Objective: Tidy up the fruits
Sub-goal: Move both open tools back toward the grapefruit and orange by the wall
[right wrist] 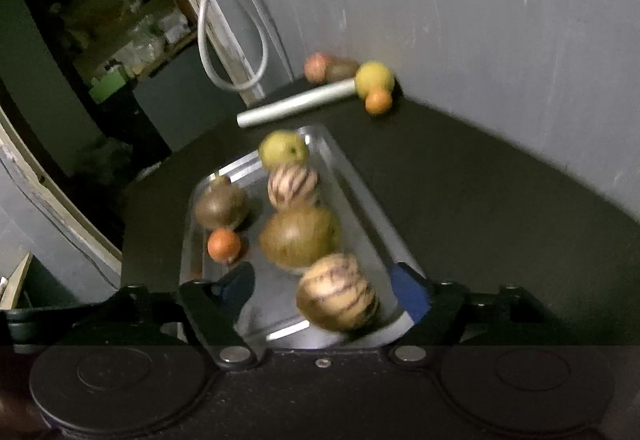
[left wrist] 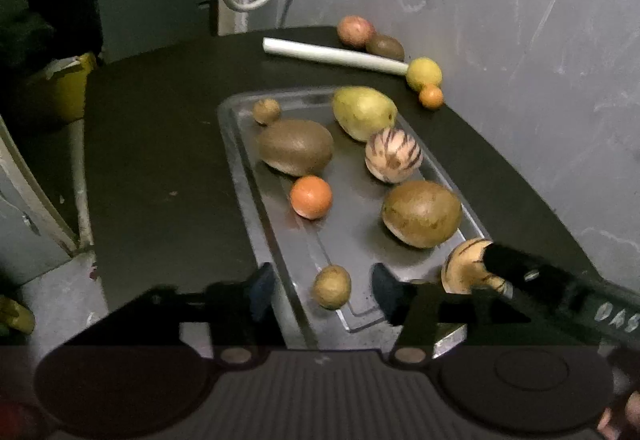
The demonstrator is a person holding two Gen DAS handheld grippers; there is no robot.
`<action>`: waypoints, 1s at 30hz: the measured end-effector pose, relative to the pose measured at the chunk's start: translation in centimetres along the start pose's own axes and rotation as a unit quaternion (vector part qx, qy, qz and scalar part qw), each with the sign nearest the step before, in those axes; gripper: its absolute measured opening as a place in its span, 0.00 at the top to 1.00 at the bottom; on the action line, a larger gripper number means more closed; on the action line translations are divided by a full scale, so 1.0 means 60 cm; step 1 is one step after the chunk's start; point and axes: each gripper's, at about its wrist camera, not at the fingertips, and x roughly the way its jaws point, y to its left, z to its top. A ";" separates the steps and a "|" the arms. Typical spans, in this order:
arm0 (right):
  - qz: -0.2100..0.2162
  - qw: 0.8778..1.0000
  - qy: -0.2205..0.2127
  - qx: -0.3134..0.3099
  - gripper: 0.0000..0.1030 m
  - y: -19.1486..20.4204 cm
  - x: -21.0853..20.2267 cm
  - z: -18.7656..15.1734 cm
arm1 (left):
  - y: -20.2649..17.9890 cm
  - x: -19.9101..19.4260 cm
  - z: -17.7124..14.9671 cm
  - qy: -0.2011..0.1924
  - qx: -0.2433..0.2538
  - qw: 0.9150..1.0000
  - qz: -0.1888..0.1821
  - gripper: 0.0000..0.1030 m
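Observation:
A metal tray (left wrist: pixel 234 128) (right wrist: pixel 360 196) lies on the dark table and holds several fruits. Among them are a green pear (left wrist: pixel 362 112), a striped melon (left wrist: pixel 394 156), two big brown fruits (left wrist: pixel 296 152) (left wrist: pixel 422 214) and an orange (left wrist: pixel 311 197). My left gripper (left wrist: pixel 322 292) is open over the tray's near end, a small brown fruit (left wrist: pixel 332 286) lying loose between its fingers. My right gripper (right wrist: pixel 324 288) is open around a second striped melon (right wrist: pixel 338 294) (left wrist: pixel 464 272), with gaps on both sides. That melon rests at the tray's near corner.
Against the grey wall at the table's far corner sit a reddish fruit (left wrist: pixel 355 31), a dark kiwi (left wrist: pixel 385 47), a lemon (left wrist: pixel 424 73) and a small orange (left wrist: pixel 431 96). A white tube (left wrist: pixel 336 56) lies beside them. The table edge drops off at left.

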 end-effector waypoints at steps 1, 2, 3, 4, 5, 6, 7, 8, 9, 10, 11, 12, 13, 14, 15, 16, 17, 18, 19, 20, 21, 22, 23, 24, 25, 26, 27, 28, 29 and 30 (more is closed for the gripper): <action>-0.001 1.000 -0.008 -0.005 0.17 -0.002 -0.008 0.008 | 0.002 -0.006 0.003 -0.002 -0.001 1.000 0.000 0.34; -0.005 1.000 -0.017 -0.010 0.14 -0.004 -0.016 0.016 | 0.003 -0.011 0.007 -0.003 -0.001 1.000 -0.001 0.29; -0.009 1.000 -0.027 -0.013 0.12 -0.007 -0.024 0.024 | 0.003 -0.016 0.013 -0.005 -0.003 1.000 0.000 0.25; -0.014 0.999 -0.035 -0.015 0.08 -0.011 -0.030 0.030 | 0.004 -0.019 0.019 -0.006 -0.005 1.000 0.001 0.16; -0.020 0.999 -0.044 -0.016 0.05 -0.015 -0.035 0.037 | 0.003 -0.022 0.027 -0.007 -0.006 1.000 0.001 0.11; -0.027 0.998 -0.053 -0.019 0.04 -0.020 -0.040 0.044 | 0.002 -0.022 0.034 -0.009 -0.006 1.000 0.001 0.09; -0.034 0.997 -0.058 -0.023 0.02 -0.024 -0.042 0.049 | 0.000 -0.022 0.042 -0.010 -0.007 1.000 0.002 0.06; -0.043 0.997 -0.062 -0.026 0.01 -0.028 -0.043 0.054 | -0.002 -0.021 0.050 -0.012 -0.008 1.000 0.003 0.03; -0.053 0.996 -0.064 -0.029 0.01 -0.033 -0.044 0.059 | -0.005 -0.020 0.059 -0.013 -0.010 1.000 0.004 0.03; -0.058 0.996 -0.064 -0.030 0.01 -0.038 -0.043 0.064 | -0.007 -0.019 0.067 -0.012 -0.010 1.000 0.004 0.02; -0.063 0.996 -0.063 -0.030 0.01 -0.044 -0.043 0.067 | -0.010 -0.017 0.075 -0.012 -0.009 1.000 0.002 0.02; -0.069 0.995 -0.063 -0.029 0.01 -0.050 -0.040 0.072 | -0.014 -0.015 0.084 -0.010 -0.006 1.000 0.000 0.01; -0.075 0.995 -0.063 -0.029 0.01 -0.054 -0.038 0.076 | -0.019 -0.012 0.092 -0.009 -0.002 1.000 -0.001 0.01; -0.081 0.994 -0.064 -0.030 0.01 -0.058 -0.036 0.080 | -0.025 -0.009 0.102 -0.008 0.003 1.000 -0.001 0.01; -0.087 0.994 -0.064 -0.030 0.01 -0.063 -0.033 0.085 | -0.030 -0.005 0.111 -0.009 0.009 1.000 -0.002 0.01; -0.091 0.993 -0.065 -0.031 0.01 -0.067 -0.030 0.090 | -0.036 -0.002 0.121 -0.010 0.016 1.000 -0.003 0.01; -0.095 0.993 -0.066 -0.032 0.01 -0.070 -0.025 0.094 | -0.041 0.003 0.130 -0.011 0.023 1.000 -0.004 0.01; -0.100 0.992 -0.066 -0.034 0.01 -0.074 -0.020 0.098 | -0.048 0.008 0.141 -0.012 0.031 0.999 -0.004 0.01; -0.103 0.992 -0.066 -0.035 0.01 -0.077 -0.015 0.100 | -0.053 0.013 0.152 -0.012 0.039 0.999 -0.003 0.01; -0.105 0.992 -0.064 -0.037 0.01 -0.081 -0.008 0.104 | -0.060 0.020 0.165 -0.013 0.049 0.999 -0.001 0.01; -0.106 0.992 -0.061 -0.039 0.01 -0.083 0.000 0.107 | -0.065 0.025 0.176 -0.014 0.057 0.998 0.002 0.01; -0.107 0.992 -0.058 -0.041 0.01 -0.085 0.006 0.108 | -0.072 0.031 0.187 -0.015 0.064 0.998 0.005 0.01; -0.106 0.992 -0.055 -0.042 0.01 -0.087 0.016 0.112 | -0.079 0.039 0.200 -0.016 0.072 0.997 0.008 0.01; -0.106 0.992 -0.053 -0.044 0.01 -0.088 0.025 0.117 | -0.084 0.045 0.210 -0.017 0.077 0.997 0.010 0.01; -0.106 0.992 -0.052 -0.046 0.01 -0.088 0.034 0.121 | -0.090 0.052 0.221 -0.018 0.083 0.996 0.012 0.01; -0.105 0.992 -0.051 -0.048 0.01 -0.088 0.043 0.127 | -0.096 0.061 0.234 -0.020 0.090 0.996 0.014 0.01; -0.103 0.992 -0.050 -0.049 0.01 -0.088 0.054 0.133 | -0.100 0.068 0.243 -0.021 0.095 0.995 0.016 0.01; -0.100 0.993 -0.049 -0.049 0.01 -0.089 0.063 0.138 | -0.104 0.078 0.253 -0.022 0.100 0.995 0.017 0.01; -0.097 0.993 -0.049 -0.051 0.01 -0.089 0.077 0.147 | -0.109 0.088 0.263 -0.021 0.106 0.994 0.020 0.01; -0.095 0.993 -0.048 -0.053 0.01 -0.087 0.087 0.152 | -0.114 0.100 0.273 -0.020 0.112 0.993 0.023 0.01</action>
